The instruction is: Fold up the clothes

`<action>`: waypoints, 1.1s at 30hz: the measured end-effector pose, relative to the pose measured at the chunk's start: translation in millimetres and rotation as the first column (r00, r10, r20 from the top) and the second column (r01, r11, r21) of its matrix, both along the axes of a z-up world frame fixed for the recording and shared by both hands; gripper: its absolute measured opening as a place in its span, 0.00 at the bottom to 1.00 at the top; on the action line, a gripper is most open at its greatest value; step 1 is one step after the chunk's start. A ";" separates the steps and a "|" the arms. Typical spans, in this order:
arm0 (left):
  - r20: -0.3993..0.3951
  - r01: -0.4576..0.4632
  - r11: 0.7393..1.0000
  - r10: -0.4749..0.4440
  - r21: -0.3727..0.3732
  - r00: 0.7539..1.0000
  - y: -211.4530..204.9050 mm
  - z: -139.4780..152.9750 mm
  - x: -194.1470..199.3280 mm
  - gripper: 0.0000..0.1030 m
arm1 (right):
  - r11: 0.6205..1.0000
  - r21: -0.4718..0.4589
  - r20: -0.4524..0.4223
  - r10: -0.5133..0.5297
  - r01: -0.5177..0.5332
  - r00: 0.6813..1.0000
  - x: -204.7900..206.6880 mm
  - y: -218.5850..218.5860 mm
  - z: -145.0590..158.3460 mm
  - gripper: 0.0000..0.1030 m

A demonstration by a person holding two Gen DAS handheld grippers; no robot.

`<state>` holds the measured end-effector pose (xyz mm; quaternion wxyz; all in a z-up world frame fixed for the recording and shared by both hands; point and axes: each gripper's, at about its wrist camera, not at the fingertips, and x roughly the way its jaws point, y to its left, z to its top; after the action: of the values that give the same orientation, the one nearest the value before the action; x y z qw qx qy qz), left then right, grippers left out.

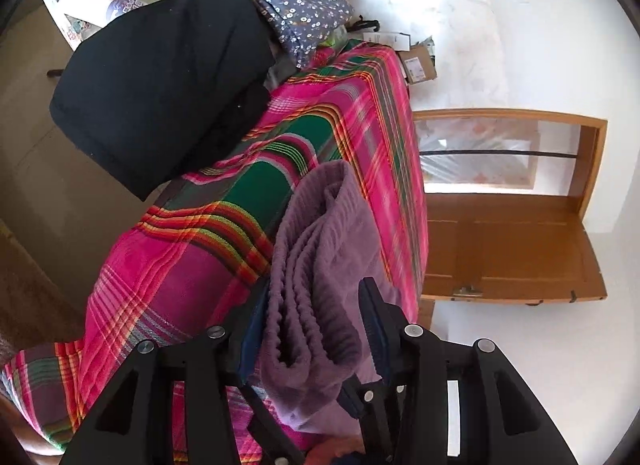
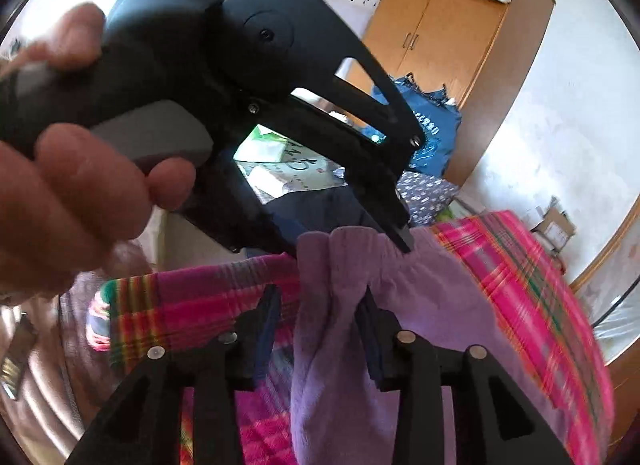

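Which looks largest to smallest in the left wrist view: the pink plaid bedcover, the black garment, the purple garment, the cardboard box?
1. Pink plaid bedcover, clearly largest.
2. Black garment.
3. Purple garment; it hangs close to the camera, so its rank against the black one is unsure.
4. Cardboard box, smallest, but far away.

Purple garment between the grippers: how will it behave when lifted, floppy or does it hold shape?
Probably floppy: the purple garment hangs bunched in soft layered folds in the left gripper. Its ribbed, fleecy texture suggests it grips the pads rather than slipping. Likely light, since it drapes loosely past the right gripper onto the plaid bedcover without pulling taut.
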<state>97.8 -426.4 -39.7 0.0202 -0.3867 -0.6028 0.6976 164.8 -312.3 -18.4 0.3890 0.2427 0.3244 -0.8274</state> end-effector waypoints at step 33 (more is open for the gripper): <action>-0.008 0.101 0.995 -0.101 0.019 0.995 -13.9 -10.2 -73.5 0.17 | 0.995 -0.092 0.039 -0.043 0.046 0.998 -10.2 14.6 6.4 0.12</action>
<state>24.3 -440.3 -49.9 0.0614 -0.4141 -0.5892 0.6911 154.7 -297.7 -12.0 0.3872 0.2466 0.2731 -0.8454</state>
